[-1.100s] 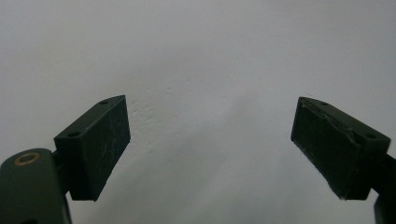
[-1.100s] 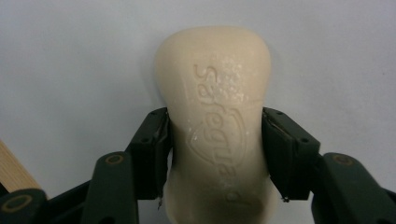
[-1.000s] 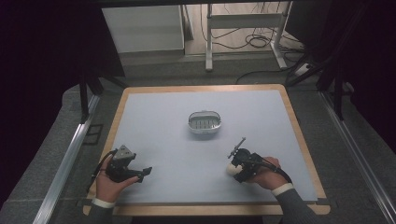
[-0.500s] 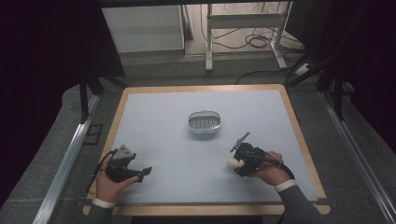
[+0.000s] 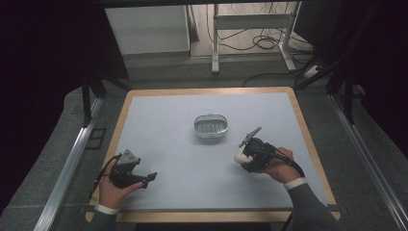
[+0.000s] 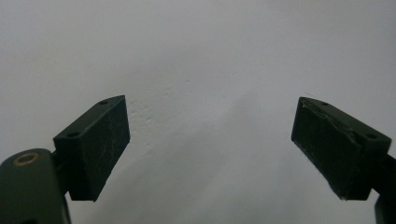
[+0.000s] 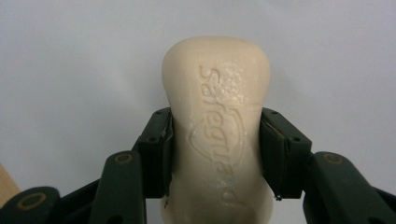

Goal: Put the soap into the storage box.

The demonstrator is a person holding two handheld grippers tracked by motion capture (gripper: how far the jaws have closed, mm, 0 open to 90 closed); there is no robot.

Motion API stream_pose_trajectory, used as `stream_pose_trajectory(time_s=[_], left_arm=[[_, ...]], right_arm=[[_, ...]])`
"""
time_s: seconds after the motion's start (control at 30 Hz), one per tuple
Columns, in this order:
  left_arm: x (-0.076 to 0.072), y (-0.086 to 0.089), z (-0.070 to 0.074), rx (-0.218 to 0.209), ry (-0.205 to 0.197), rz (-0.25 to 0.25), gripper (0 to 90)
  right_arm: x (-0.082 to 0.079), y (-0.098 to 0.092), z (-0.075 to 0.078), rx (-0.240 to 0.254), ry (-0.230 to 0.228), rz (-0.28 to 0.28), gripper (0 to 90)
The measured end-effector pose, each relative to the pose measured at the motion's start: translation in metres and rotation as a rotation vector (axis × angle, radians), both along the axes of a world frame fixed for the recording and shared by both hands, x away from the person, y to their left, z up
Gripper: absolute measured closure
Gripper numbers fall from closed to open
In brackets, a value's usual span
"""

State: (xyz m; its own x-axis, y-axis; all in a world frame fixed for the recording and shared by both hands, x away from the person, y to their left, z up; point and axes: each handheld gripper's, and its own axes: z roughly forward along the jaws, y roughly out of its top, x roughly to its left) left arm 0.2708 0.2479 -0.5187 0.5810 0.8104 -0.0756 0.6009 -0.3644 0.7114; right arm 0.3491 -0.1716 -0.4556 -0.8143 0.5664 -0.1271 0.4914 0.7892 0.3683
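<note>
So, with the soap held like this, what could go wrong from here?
1. The right claw grips the soap bar only at its narrow waist, on smooth curved sides. It might slip or rotate when tilted.
2. The pads seem to press into the bar, so a harder squeeze may dent it.
3. The soap dish is small and stands loose on the table; a careless placement could push it away. The left claw is open and far from it.
</note>
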Motion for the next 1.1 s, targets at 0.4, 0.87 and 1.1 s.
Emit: stream_pose_trajectory(time_s=[0.4, 0.87, 1.1], left_arm=[[0.0, 0.0, 0.0, 0.004, 0.001, -0.001, 12.0], [0.0, 0.0, 0.0, 0.004, -0.002, -0.003, 12.1], [0.0, 0.0, 0.0, 0.001, -0.002, -0.001, 12.1]], right_arm=[[0.013, 0.003, 0.005, 0.039, -0.016, -0.004, 49.2], [0.027, 0.009, 0.008, 0.066, -0.013, 0.002, 49.2], [0.033, 0.009, 0.014, 0.077, -0.045, 0.001, 49.3]])
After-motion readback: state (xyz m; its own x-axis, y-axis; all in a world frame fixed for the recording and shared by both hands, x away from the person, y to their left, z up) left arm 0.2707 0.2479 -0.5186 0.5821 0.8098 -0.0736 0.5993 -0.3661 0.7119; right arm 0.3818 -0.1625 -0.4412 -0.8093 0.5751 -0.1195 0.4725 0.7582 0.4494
